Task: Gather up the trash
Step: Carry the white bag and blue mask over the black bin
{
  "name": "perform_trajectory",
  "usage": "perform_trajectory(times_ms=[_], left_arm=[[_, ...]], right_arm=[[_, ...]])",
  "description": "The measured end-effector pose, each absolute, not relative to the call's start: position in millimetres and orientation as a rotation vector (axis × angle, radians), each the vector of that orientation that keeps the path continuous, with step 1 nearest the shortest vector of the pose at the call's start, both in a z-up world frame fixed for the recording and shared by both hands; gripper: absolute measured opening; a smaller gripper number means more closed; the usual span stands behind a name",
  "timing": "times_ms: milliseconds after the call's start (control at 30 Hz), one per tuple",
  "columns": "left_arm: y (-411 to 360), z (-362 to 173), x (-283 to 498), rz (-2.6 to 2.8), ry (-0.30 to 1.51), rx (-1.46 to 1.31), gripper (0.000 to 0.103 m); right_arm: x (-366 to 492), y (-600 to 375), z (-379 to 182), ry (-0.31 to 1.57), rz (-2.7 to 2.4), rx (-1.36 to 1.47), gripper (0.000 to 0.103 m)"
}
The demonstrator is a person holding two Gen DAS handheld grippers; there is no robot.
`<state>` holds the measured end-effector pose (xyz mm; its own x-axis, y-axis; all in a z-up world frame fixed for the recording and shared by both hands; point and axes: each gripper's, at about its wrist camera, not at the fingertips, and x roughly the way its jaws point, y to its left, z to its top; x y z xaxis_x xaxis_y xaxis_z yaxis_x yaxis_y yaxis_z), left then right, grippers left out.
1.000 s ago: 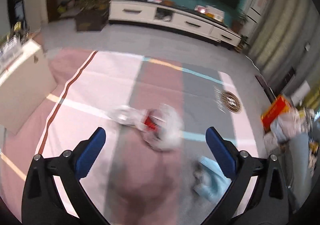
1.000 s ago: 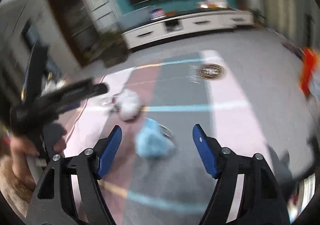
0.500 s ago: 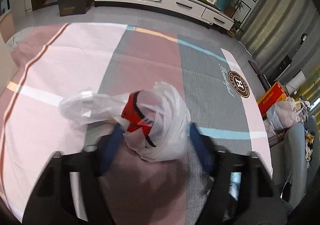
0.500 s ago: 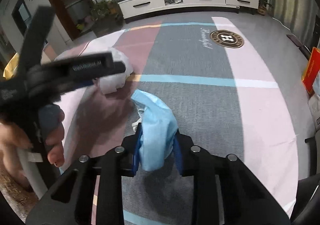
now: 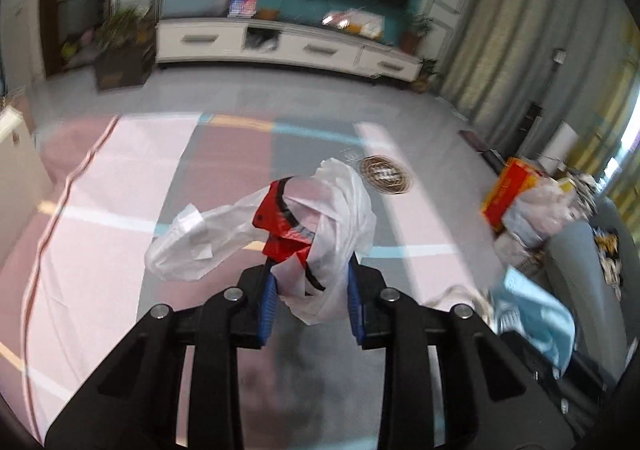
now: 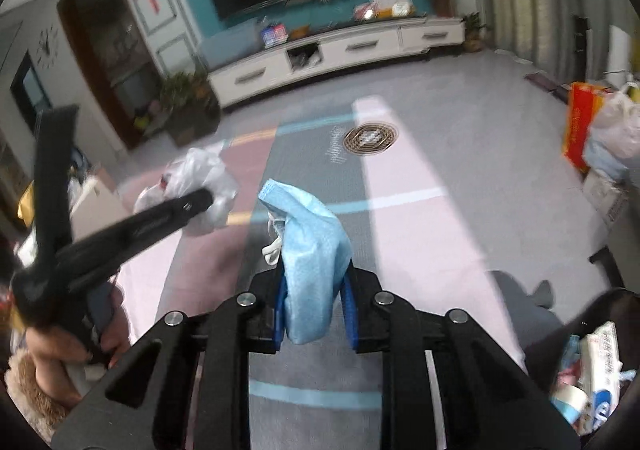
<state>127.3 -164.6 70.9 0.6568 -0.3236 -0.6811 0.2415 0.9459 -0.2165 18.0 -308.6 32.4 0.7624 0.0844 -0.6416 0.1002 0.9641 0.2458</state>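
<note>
1. Two pieces of trash are off the rug [image 5: 120, 258]: the left gripper [image 5: 310, 304], jaws closing, pinches a white plastic bag [image 5: 340, 210].
2. The right gripper [image 6: 314, 310] clamps a blue face mask [image 6: 310, 246].
3. Left, I judge: binning both; no bin is visible.

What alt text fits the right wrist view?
The right gripper pinches a blue face mask above a striped rug. At left, a hand holds the left gripper, which is closing on a white plastic bag.

Bare rug [image 6: 420, 234] ahead; bagged clutter [image 6: 612, 130] crowds its right edge.
</note>
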Motion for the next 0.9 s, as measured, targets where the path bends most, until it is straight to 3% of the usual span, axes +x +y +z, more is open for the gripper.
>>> perform_trajectory(times_ms=[200, 400, 633, 900], left_arm=[[-209, 123, 52, -0.416, 0.68, -0.02, 0.03], [-267, 136, -8, -0.58, 0.653, 0.032, 0.03], [-334, 111, -49, -0.768, 0.734, 0.055, 0.03], [-396, 52, -62, -0.89, 0.877, 0.104, 0.03]], right_arm=[[-56, -341, 67, 0.55, -0.096, 0.285, 0.024], [-129, -393, 60, 0.491, -0.274, 0.357, 0.024], [-189, -472, 47, 0.439, -0.491, 0.515, 0.024], [-195, -520, 7, 0.534, -0.598, 0.661, 0.024]])
